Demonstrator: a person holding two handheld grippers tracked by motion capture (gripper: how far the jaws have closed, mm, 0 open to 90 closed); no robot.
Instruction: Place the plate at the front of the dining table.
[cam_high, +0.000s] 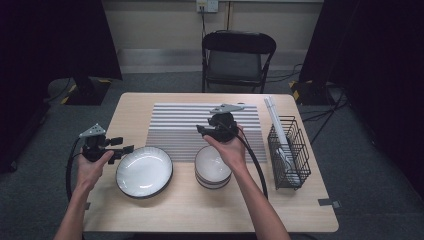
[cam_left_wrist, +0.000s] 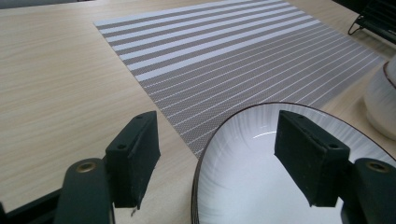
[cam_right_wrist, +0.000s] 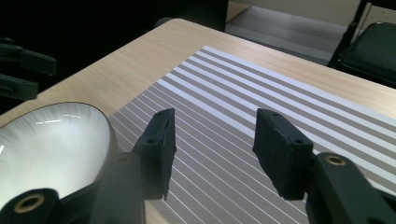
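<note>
Left hand-held gripper (cam_left_wrist: 215, 154) gapes astride the plate (cam_left_wrist: 280, 177) rim, not pinching; right hand-held gripper (cam_right_wrist: 215, 149) gapes, empty.

1. Setting: an indoor recording room or lab set up as a staged dining spot, not a lived-in home.
2. Black curtains (cam_high: 55, 40) hang on both sides, enclosing the work area.
3. Floor (cam_high: 360, 165) is grey carpet; cables (cam_high: 325, 112) trail across it at right.
4. Yellow-black tape (cam_high: 300, 90) marks stand feet near the curtain edges.
5. A wall socket (cam_high: 207, 6) sits on the plain back wall.
6. One folding chair (cam_high: 237, 60) stands behind a light wood table (cam_high: 200, 210).
7. Tableware is sparse: striped mat (cam_high: 180, 125), plate (cam_high: 144, 171), stacked bowls (cam_high: 212, 167), wire rack (cam_high: 288, 152).
</note>
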